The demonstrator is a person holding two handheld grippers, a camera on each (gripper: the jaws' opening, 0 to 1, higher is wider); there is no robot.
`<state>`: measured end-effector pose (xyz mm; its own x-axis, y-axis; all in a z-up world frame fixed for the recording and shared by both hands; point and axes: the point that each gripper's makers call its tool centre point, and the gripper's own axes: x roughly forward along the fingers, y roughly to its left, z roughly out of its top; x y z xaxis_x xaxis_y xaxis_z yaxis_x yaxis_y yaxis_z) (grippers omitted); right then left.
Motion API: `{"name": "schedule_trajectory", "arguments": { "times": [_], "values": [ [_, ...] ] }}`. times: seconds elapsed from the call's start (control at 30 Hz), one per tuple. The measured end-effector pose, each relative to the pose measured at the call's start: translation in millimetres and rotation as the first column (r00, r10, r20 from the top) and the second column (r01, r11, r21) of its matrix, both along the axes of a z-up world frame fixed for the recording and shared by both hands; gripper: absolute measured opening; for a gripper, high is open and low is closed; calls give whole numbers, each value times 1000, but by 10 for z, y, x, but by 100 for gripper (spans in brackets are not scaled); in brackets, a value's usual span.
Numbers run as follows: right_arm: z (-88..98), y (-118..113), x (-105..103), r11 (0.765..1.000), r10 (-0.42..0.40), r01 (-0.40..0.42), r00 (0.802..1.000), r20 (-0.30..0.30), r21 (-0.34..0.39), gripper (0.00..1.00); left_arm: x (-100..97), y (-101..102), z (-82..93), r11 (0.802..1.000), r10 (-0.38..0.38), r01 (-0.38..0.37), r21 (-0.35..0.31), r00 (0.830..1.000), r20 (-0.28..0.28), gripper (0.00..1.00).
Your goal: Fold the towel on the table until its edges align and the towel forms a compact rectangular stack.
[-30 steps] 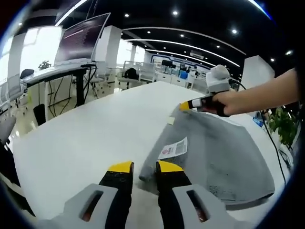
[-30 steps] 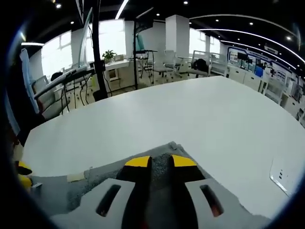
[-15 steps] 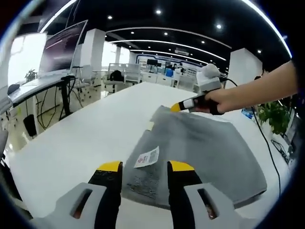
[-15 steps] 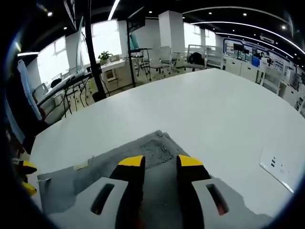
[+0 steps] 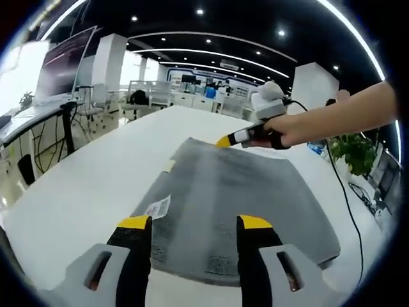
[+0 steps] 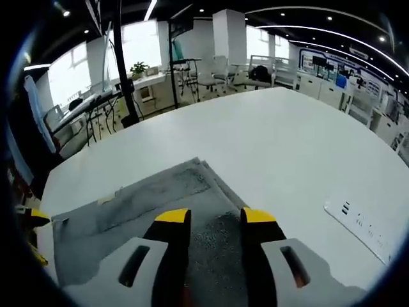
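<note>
**Both tongs apart over the grey towel on the white table**

In the left gripper view, the left gripper (image 5: 195,224) has its two yellow-tipped jaws apart, with a wide gap between them and nothing held. Through the gap shows the near edge of the grey towel (image 5: 236,198). In the right gripper view, the right gripper (image 6: 214,217) also stands with its jaws apart, and the towel (image 6: 134,198) shows between and under them; I cannot tell if the tips touch the cloth.

The right gripper (image 5: 233,139) also comes into the left gripper view from the right, held by a hand (image 5: 300,131) on a bare forearm, with its yellow tip at the far edge of the towel.

The towel lies flat on the white table (image 5: 83,192). In the left gripper view its long axis runs away from the camera, from the near edge at the left gripper to the far edge at the other gripper. A second layer shows along one side in the right gripper view.

A small white label (image 5: 157,208) sits at the left edge of the towel, just beside the left jaw. It has printing on it, but this is too small to read. A second small tab (image 5: 169,165) sits farther along the same edge.

On the table, well apart from the towel, lies a white power strip (image 6: 364,225). Behind the table stand desks and a large monitor (image 5: 61,57).
</note>
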<state>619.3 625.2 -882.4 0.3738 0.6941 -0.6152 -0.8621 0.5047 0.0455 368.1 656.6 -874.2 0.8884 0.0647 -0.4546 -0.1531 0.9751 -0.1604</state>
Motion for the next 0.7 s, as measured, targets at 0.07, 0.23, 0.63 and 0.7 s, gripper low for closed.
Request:
{"name": "schedule_trajectory", "arguments": {
  "times": [0.07, 0.23, 0.63, 0.7],
  "values": [
    [4, -76, 8, 1000, -4, 4, 1000, 2, -10, 31, 29, -80, 8, 1000, -27, 27, 0, 1000, -3, 57],
    [11, -258, 44, 999, -32, 32, 999, -8, -19, 32, 87, -276, 19, 996, -93, 93, 5, 996, -6, 58],
    [-76, -707, 308, 996, -67, 67, 998, 3, -55, 32, 208, -676, -17, 974, -226, 227, 6, 974, -30, 61],
    [-77, -794, 326, 995, -80, 80, 997, 1, -57, 32, 229, -782, -5, 965, -260, 261, 7, 965, -30, 62]
  ]
}}
